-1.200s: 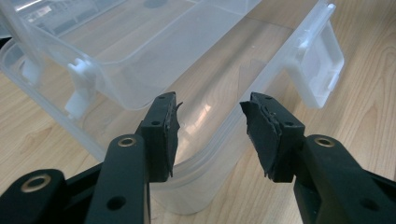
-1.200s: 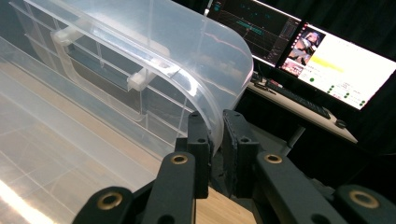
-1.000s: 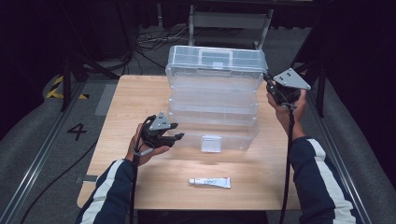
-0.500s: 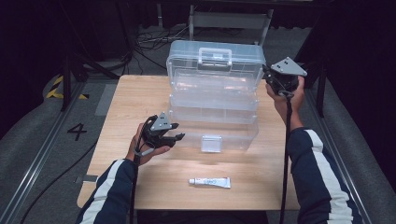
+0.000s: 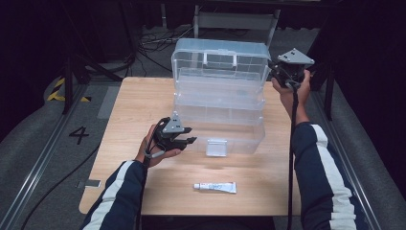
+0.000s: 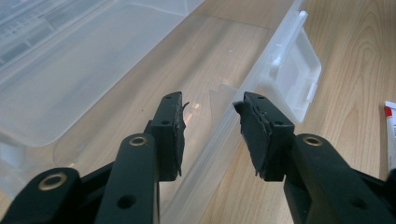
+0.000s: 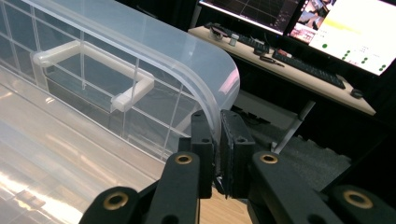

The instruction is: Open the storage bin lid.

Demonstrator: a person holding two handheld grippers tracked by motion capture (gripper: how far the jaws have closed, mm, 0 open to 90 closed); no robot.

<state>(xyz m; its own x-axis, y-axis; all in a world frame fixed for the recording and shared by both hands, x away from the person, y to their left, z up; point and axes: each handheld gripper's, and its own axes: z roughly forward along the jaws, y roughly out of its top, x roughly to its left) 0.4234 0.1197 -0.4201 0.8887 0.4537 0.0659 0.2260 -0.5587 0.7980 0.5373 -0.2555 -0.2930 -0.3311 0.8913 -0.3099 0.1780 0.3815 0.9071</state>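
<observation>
Now the right claw [image 7: 217, 154] grips the clear storage box's lid [image 7: 205, 79] at its rim; the left claw [image 6: 210, 135], its jaws just narrowing, straddles the box's front wall [image 6: 224, 126] untouching.

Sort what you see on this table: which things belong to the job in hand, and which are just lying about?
In the job:
- clear storage box
- its lid, raised, gripped at the corner by the right tongs
- left tongs straddling the front wall

Lying about:
- white tube on the table

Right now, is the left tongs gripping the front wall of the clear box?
No: the left tongs straddle the clear box wall, pads apart from it.
</observation>
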